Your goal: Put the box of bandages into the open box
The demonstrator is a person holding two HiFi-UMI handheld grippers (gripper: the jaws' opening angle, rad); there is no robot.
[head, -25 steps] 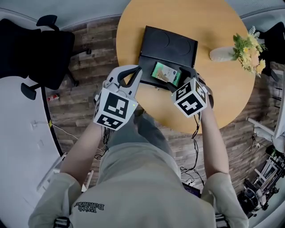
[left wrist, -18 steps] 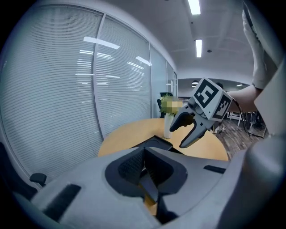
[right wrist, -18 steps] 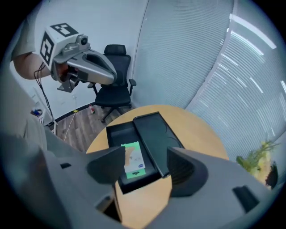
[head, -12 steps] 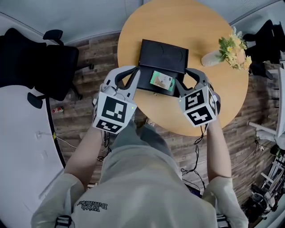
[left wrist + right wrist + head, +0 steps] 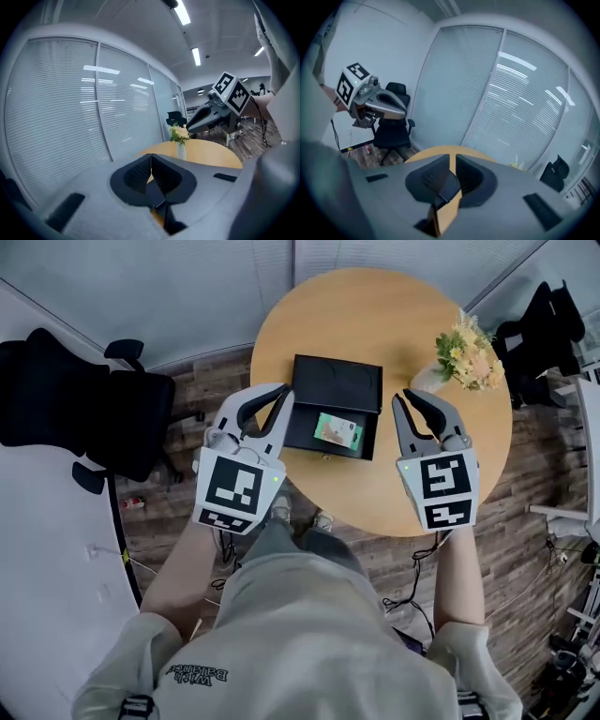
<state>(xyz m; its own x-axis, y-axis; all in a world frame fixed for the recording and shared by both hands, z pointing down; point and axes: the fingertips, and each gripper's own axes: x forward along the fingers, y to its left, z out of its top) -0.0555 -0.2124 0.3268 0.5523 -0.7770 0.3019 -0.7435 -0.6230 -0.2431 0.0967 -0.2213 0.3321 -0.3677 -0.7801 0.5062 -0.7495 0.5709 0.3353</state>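
- Finds the box of bandages [image 5: 338, 431] lying flat inside the open box [image 5: 302, 427], toward its right side, green face up, touched by neither gripper.
- Shows that black open box on the round wooden table [image 5: 375, 324], close to the edge nearest the person, lid swung open on the far side.
- Holds the left gripper [image 5: 284, 391] up in the air, tips overlapping the open box's left edge in the head view; jaws pressed fully together, gripping nothing.
- Holds the right gripper [image 5: 403, 397] up in the air just right of the open box; jaws just closing, now all but together with only a thin slit left, nothing between them.
- Keeps a vase of yellow flowers [image 5: 464, 357] at the table's far right, well apart from the open box.
- Puts a black office chair [image 5: 103, 418] on the wood-pattern floor, left of the table.
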